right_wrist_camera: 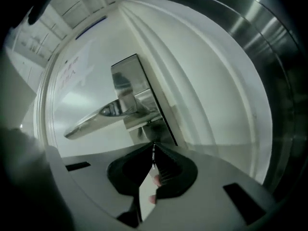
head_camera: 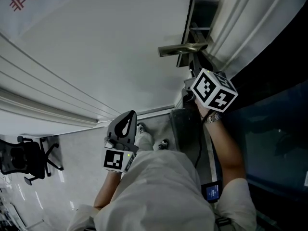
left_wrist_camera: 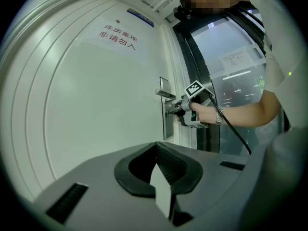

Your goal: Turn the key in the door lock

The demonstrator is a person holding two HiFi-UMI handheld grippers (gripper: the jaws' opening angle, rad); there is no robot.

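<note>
The white door (head_camera: 96, 42) carries a metal lever handle (head_camera: 185, 48) on a long lock plate (right_wrist_camera: 132, 81). My right gripper (right_wrist_camera: 153, 146) is pressed up to the plate just below the handle (right_wrist_camera: 101, 114), rolled onto its side. Its jaws are shut on a thin metal key (right_wrist_camera: 153, 151) that runs into the lock. From the left gripper view, the right gripper (left_wrist_camera: 172, 111) meets the plate under the handle (left_wrist_camera: 165, 94). My left gripper (left_wrist_camera: 156, 148) hangs back from the door at waist height (head_camera: 129, 118), shut and holding nothing.
A dark metal frame and glass panel (head_camera: 269, 105) stand right of the door. A black office chair (head_camera: 26, 160) sits on the floor at far left. Red print (left_wrist_camera: 118, 35) marks the door's upper part. A black cable (left_wrist_camera: 236, 134) trails from the right gripper.
</note>
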